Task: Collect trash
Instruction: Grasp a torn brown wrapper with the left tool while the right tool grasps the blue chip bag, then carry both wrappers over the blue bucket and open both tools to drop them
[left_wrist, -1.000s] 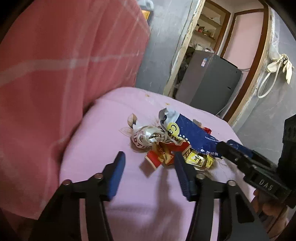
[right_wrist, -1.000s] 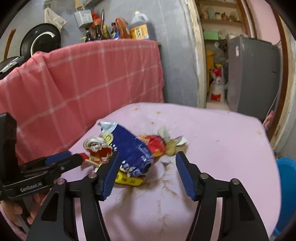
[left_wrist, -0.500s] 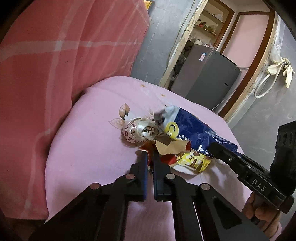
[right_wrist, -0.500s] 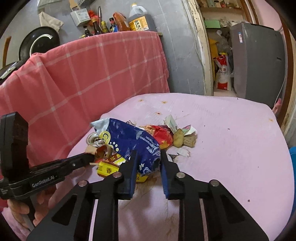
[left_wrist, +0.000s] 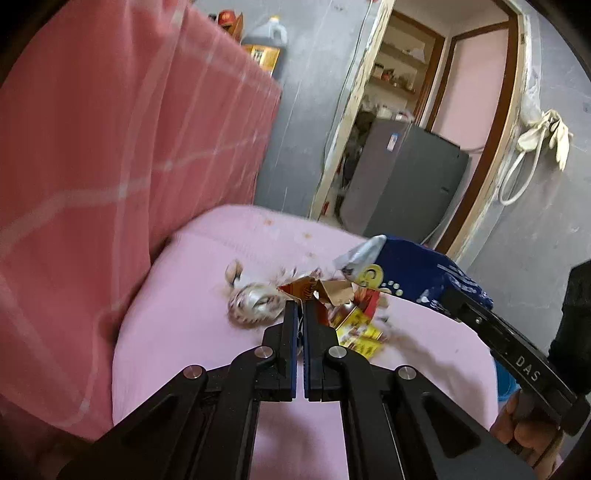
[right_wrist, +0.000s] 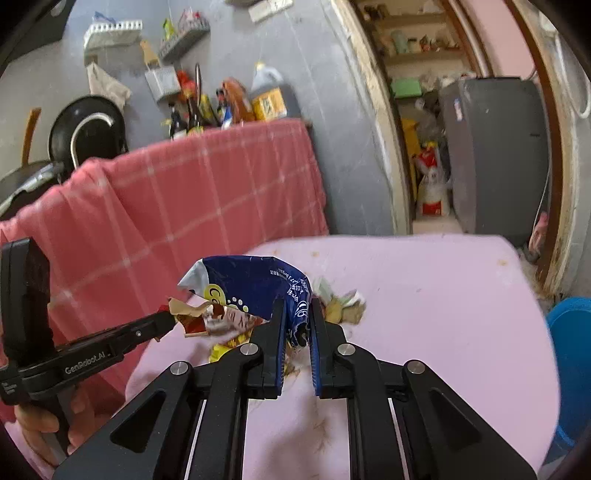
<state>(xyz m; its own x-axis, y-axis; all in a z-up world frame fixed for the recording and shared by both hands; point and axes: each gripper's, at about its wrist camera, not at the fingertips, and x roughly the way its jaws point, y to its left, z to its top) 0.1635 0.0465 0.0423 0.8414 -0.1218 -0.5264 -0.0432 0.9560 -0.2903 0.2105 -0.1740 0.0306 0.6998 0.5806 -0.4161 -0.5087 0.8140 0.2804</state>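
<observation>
- The right gripper (right_wrist: 297, 321) is clamped on the crumpled blue foil snack bag (right_wrist: 255, 284), lifted just above the pink tablecloth (right_wrist: 424, 295).
- The left gripper (left_wrist: 303, 308) pinches a torn red-and-tan paper wrapper (left_wrist: 314, 290) from the litter pile.
- Both look featherlight, crackly and slippery; gripping bunched folds seems safest.

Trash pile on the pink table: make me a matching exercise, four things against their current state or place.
Things:
1. blue snack bag
2. red-and-tan wrapper
3. yellow wrapper
4. peel scraps

States:
A. lying loose on the pink table, just right of the right gripper
B. pinched by the right gripper
C. lying beside the left gripper, not gripped
D. pinched by the left gripper

Pairs: 1-B, 2-D, 3-C, 4-A
</observation>
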